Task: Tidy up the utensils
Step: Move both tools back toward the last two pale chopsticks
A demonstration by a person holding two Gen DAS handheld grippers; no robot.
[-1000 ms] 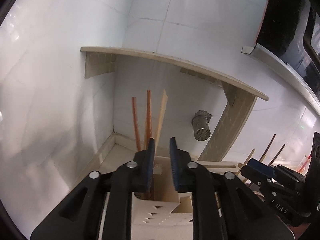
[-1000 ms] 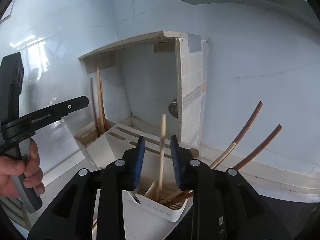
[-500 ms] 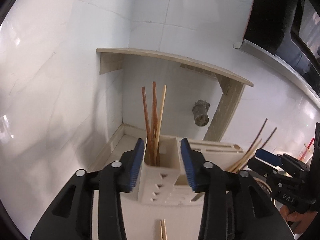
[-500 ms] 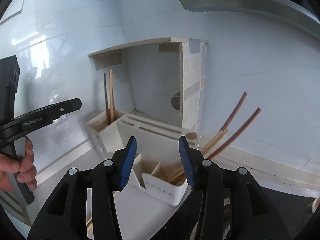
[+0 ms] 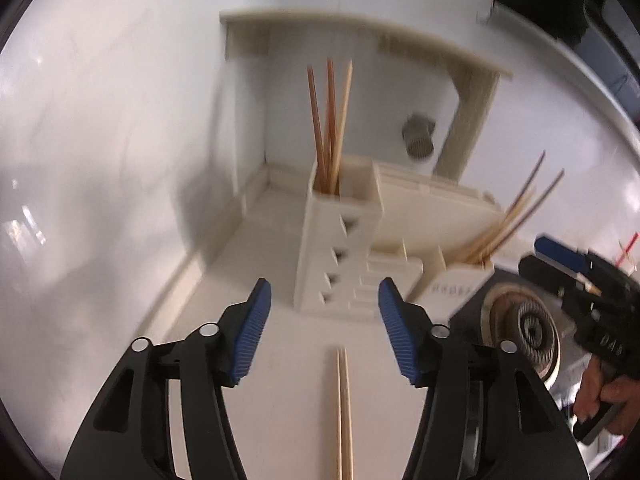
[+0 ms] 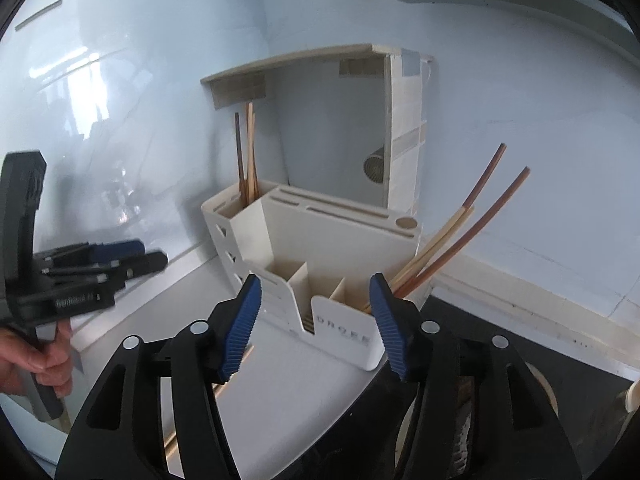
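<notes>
Both grippers pitched down at the cream utensil organizer (image 6: pixel 320 240) in the counter corner. Left gripper (image 5: pixel 324 330): jaws have just been opening, nothing between them; pale chopstick pair (image 5: pixel 343 408) lies flat on the counter just below the gap, untouched. Right gripper (image 6: pixel 316 322): also just opened, empty, its tips framing the front compartment where brown chopsticks (image 6: pixel 460 232) lean out rightward. Three more chopsticks (image 5: pixel 330 120) stand upright in the rear slot

Cream holder (image 6: pixel 336 236) showing triangle cutouts; chopsticks (image 5: pixel 330 120) showing reddish-brown and pale tan; black gripper fingers wearing ribbed blue pads (image 5: pixel 252 340).
</notes>
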